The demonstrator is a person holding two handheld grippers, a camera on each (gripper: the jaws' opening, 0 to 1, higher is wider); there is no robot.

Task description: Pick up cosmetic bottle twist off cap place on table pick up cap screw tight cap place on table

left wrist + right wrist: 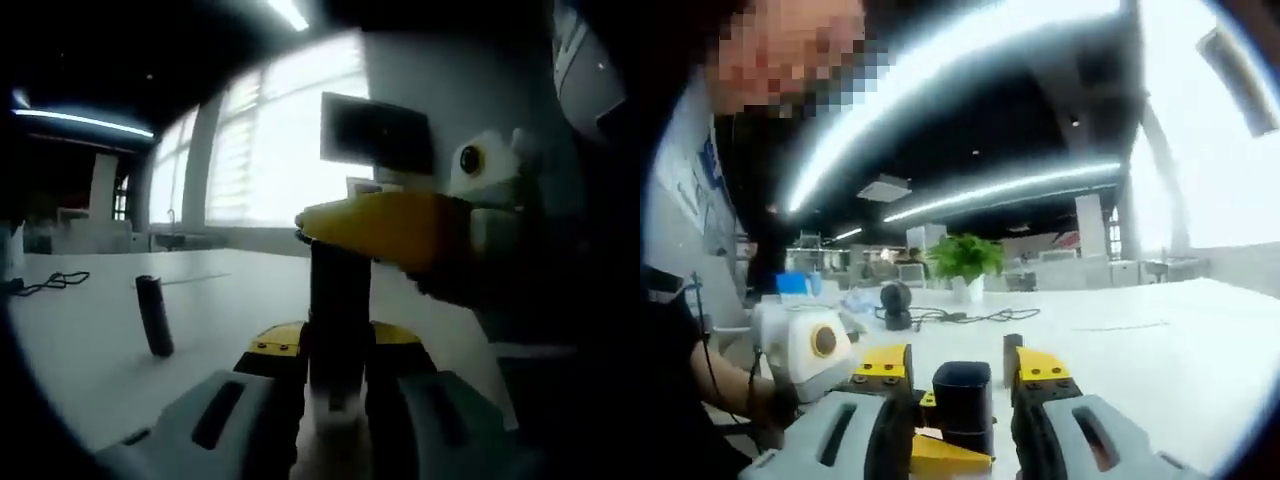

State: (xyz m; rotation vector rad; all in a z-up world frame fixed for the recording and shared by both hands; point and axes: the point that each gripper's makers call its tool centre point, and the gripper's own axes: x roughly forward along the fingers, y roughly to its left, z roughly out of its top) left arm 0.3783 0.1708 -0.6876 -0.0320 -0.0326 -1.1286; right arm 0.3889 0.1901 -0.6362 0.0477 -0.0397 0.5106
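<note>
Gripping dark cylindrical bottle (338,300) (glossy cap (962,392))

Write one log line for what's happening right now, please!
left gripper: shut on bottle, upright | right gripper: jaws astride cap, grip unclear | table: second dark cylinder standing

Open-plan office/lab, long ceiling light strips (970,190), big windows (270,150), white desks (1160,340), monitor (376,133), potted plant (965,262)

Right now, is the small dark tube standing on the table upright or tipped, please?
Upright, leaning slightly: the tube stands on end on the table, apart from the bottle.
</note>
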